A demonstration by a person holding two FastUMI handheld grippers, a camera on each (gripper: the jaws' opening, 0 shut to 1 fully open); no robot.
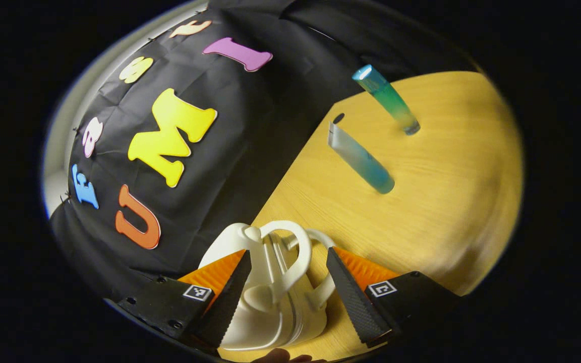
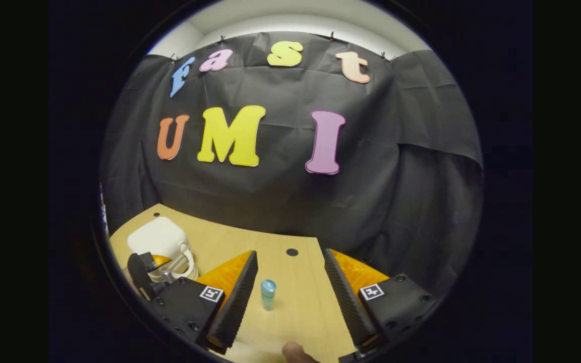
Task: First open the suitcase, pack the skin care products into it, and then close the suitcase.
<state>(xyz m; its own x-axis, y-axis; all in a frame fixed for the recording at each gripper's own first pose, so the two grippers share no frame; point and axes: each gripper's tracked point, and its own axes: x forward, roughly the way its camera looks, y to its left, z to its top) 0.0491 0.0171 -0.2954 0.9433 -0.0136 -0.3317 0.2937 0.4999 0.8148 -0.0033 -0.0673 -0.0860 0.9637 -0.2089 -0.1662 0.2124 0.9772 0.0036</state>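
Pale wooden tabletop (image 2: 300, 287) before black cloth wall (image 2: 280, 196): white plastic handled suitcase (image 1: 270, 282) at left between the spread left gripper (image 1: 286, 292) fingers, untouched; standing blue-green tube (image 2: 268, 294) beyond the wide-open, empty right gripper (image 2: 290, 297).

No readable text, brand or number on any object. Square black-and-white coded markers sit on the left gripper (image 1: 283, 297) housing, one per side, and the same on the right gripper (image 2: 290, 297); they are patterns, not legible characters. Tube (image 1: 361, 159) and bottle (image 1: 386, 98) on the worktop (image 1: 447, 201) show no print that can be made out; too small and blurred. White suitcase (image 1: 270, 302) carries no visible label.
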